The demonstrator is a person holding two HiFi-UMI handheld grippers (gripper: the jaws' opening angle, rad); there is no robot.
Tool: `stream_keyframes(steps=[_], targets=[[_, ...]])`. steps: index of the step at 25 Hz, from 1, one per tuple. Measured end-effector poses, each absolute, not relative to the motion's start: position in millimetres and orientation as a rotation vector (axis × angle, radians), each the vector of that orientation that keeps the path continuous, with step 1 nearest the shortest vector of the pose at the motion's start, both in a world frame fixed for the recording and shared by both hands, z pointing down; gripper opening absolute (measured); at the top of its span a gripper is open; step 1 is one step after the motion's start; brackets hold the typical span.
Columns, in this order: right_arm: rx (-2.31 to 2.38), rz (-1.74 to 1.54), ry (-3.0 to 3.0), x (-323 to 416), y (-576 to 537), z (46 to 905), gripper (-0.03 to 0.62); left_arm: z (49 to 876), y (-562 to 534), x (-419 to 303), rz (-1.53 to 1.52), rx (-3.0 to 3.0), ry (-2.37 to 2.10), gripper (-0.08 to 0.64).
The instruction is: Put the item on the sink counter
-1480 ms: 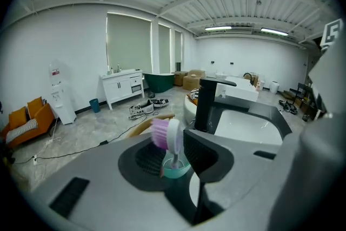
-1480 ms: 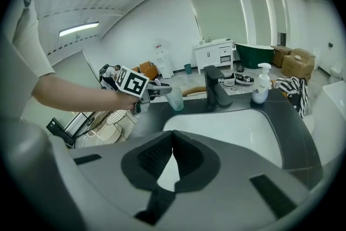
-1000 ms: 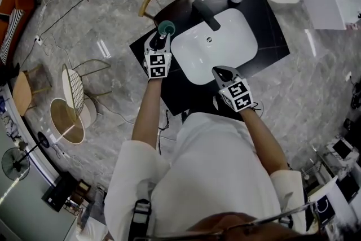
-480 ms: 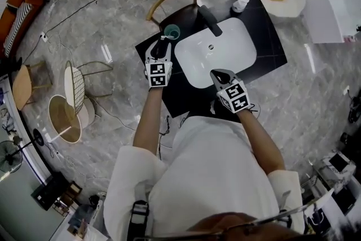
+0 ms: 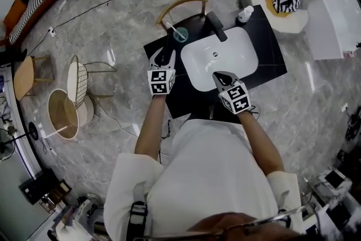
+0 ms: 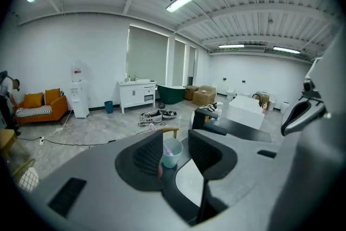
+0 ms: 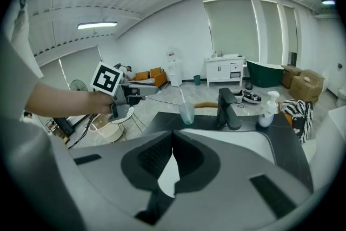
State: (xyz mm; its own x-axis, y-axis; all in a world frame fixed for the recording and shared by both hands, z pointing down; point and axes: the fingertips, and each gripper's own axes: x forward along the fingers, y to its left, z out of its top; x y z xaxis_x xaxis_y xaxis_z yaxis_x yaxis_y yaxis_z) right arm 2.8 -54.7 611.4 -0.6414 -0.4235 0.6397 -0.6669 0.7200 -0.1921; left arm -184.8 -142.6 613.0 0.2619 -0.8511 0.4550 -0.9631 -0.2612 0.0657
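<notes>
A pale teal cup [image 5: 180, 35] with a toothbrush in it stands upright on the black sink counter [image 5: 269, 59], at the counter's far left corner beside the white basin [image 5: 221, 58]. My left gripper [image 5: 164, 53] is open and hangs a short way back from the cup, not touching it. In the left gripper view the cup [image 6: 172, 153] shows beyond the parted jaws of my left gripper [image 6: 174, 144]. My right gripper [image 5: 221, 77] is shut and empty over the basin's near edge. The right gripper view shows the cup [image 7: 186, 113] left of the black faucet [image 7: 229, 109].
A black faucet [image 5: 216, 26] and a white soap bottle [image 5: 245, 13] stand at the counter's far side. A wooden chair [image 5: 180, 5] is behind the counter. A wire chair [image 5: 76, 83] and a round basket [image 5: 61, 115] are on the left, and a white box [image 5: 338, 22] on the right.
My left gripper held the cup one second ago; it has let go and drawn back toward me, leaving the cup on the counter. The right gripper has barely moved.
</notes>
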Motion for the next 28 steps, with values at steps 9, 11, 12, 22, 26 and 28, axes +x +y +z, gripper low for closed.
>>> stream_keyframes(steps=[9,11,12,22,26,28], targets=[[0.826,0.489,-2.411,2.0,-55.6,585.7,0.005,572.6,-106.7,-169.2,0.356,2.222,-1.59,0.138],[0.816,0.473,-2.423,3.3,-55.5,580.5,0.005,566.7,-98.0,-161.4,0.342,2.223,-1.569,0.118],[0.811,0.466,-2.429,4.5,-55.6,578.0,0.005,563.4,-94.2,-157.4,0.34,2.227,-1.567,0.109],[0.686,0.392,-2.515,14.9,-54.7,545.4,0.005,530.5,-52.2,-135.2,0.295,2.17,-1.658,0.047],[0.615,0.367,-2.545,24.6,-47.9,535.5,0.005,519.1,-31.6,-122.9,0.273,2.12,-1.698,0.043],[0.582,0.365,-2.56,31.4,-43.2,530.9,0.005,516.1,-20.5,-115.5,0.261,2.086,-1.717,0.038]])
